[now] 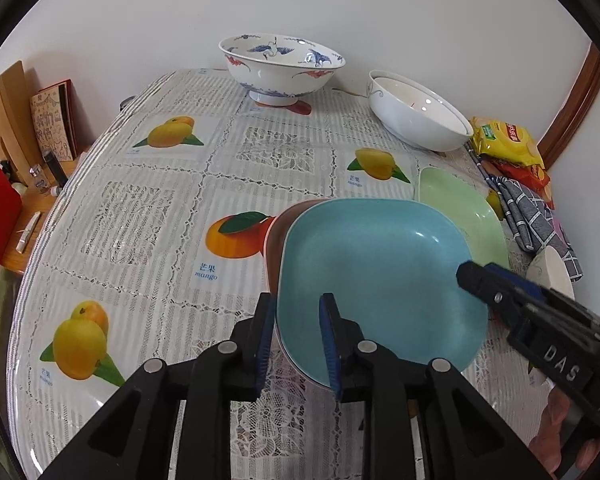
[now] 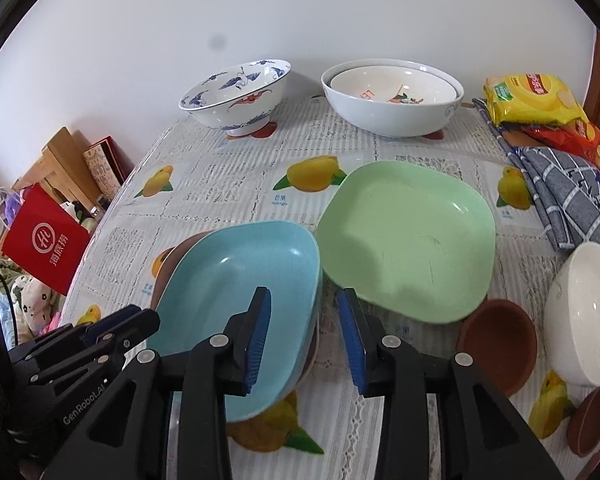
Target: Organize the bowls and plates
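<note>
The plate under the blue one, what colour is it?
Brown plate, clearest in the right wrist view.

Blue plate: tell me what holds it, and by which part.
Nothing is held: left gripper and right gripper straddle the rim of the blue plate, pads not pressing.

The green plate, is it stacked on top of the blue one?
No, the green plate lies alone on the table, beside the blue plate, which sits on a brown one.
</note>
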### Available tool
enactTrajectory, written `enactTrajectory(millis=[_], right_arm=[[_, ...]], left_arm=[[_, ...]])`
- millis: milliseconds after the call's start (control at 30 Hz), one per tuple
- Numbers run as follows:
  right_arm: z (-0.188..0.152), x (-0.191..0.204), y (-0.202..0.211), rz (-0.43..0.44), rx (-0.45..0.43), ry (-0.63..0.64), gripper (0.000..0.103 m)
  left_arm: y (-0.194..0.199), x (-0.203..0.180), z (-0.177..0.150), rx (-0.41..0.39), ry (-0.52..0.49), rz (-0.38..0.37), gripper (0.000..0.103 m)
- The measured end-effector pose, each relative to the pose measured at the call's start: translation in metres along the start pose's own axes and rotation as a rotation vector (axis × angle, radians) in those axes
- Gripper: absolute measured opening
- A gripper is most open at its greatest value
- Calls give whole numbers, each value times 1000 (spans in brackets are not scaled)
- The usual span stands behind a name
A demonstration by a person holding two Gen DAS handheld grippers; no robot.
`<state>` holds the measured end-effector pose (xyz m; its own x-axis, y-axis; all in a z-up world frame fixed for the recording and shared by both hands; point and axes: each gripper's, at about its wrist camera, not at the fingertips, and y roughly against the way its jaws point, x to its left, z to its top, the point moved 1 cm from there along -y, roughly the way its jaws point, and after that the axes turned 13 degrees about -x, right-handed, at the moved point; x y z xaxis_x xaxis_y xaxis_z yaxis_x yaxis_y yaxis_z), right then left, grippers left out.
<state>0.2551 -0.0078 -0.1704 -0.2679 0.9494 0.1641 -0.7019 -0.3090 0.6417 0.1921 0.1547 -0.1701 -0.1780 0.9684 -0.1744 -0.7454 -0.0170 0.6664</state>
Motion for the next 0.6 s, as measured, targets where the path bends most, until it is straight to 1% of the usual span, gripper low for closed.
enactTrajectory(millis=[100,133,233,333,433,600], right_arm=[[-7,0,0,-1,18,7,35],[-10,1,-2,-4,25,14,34],[-15,-1,-12,2,47,1,14],[-17,-1,-20,5,52,-8,11],[-15,0,-24,-7,40,7,11],[-9,0,-30,0,48,15,12]], left_arm=[[4,-1,1,-10,1,-5,23],[4,-1,1,-12,0,-4,23],[2,1,3,-12,-2,1,23],[-2,4,4,-10,3,5,23],[-5,5,5,-11,5,5,23],[-8,4,7,-8,6,6,23]])
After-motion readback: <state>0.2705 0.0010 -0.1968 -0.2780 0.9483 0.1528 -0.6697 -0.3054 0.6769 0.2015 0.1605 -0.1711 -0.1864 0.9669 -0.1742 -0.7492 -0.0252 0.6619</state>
